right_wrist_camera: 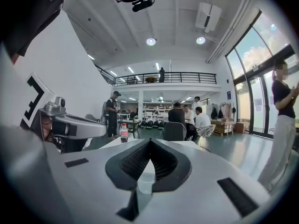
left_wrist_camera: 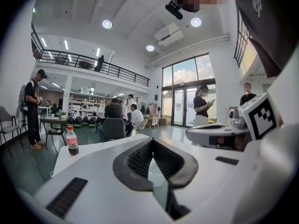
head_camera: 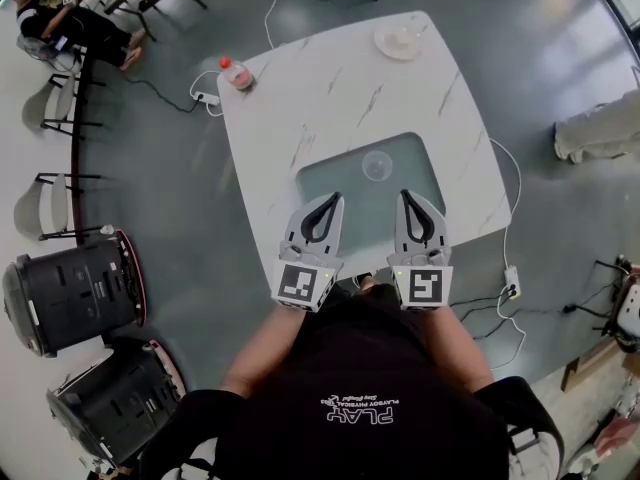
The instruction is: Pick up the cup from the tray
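Observation:
A clear cup [head_camera: 377,165] stands upright on a green tray [head_camera: 420,160] at the near side of the white marble table [head_camera: 330,88]. My left gripper [head_camera: 333,198] hovers over the tray's near left part, jaws shut tip to tip with nothing between them. My right gripper [head_camera: 405,194] is beside it on the right, also shut and empty. Both point toward the cup, which stands a short way beyond and between their tips. In the right gripper view the cup [right_wrist_camera: 145,181] shows through the gap under the shut gripper [right_wrist_camera: 149,141]. The left gripper view shows that gripper [left_wrist_camera: 152,140] shut.
A cola bottle [head_camera: 237,74] stands at the table's far left corner, and a pale plate [head_camera: 398,40] at the far right. A power strip [head_camera: 206,98] and cables lie on the floor. Black bins [head_camera: 75,293] and chairs stand at the left. People are in the room beyond.

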A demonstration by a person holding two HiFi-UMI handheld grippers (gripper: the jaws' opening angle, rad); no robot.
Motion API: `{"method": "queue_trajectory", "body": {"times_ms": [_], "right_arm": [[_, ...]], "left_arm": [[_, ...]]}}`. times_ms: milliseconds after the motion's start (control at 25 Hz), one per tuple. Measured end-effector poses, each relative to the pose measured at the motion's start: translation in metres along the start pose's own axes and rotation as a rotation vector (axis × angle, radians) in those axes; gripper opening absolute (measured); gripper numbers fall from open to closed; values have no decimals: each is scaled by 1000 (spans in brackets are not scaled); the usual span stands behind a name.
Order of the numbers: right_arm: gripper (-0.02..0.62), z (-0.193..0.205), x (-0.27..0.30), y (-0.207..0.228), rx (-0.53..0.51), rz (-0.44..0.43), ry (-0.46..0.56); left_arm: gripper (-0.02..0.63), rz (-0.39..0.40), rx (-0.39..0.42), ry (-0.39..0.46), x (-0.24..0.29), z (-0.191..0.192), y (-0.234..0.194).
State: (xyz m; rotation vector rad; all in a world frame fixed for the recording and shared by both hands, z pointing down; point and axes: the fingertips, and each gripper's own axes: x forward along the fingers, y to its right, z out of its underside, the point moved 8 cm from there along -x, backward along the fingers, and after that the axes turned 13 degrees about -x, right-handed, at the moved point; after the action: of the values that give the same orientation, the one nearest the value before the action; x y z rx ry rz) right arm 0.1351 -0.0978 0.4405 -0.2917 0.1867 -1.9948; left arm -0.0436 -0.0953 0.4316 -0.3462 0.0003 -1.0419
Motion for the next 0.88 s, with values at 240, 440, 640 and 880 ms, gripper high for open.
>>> {"method": "queue_trajectory", "body": {"times_ms": [240,440,640,880], "right_arm": [[2,9,12,-9,5,-2,-35],[2,11,20,-16,18,-8,-80],[2,27,26,-24,0,0,-106],[43,49,29,-34,-4,-21,-173]], "left_arm": [[6,-4,-2,-19,2,8,-17],[6,-10,-1,-47,0,15,-29],[6,-8,-13,-62,-1,19,-39],[6,-5,-11,-91,-3,29,-43]]}}
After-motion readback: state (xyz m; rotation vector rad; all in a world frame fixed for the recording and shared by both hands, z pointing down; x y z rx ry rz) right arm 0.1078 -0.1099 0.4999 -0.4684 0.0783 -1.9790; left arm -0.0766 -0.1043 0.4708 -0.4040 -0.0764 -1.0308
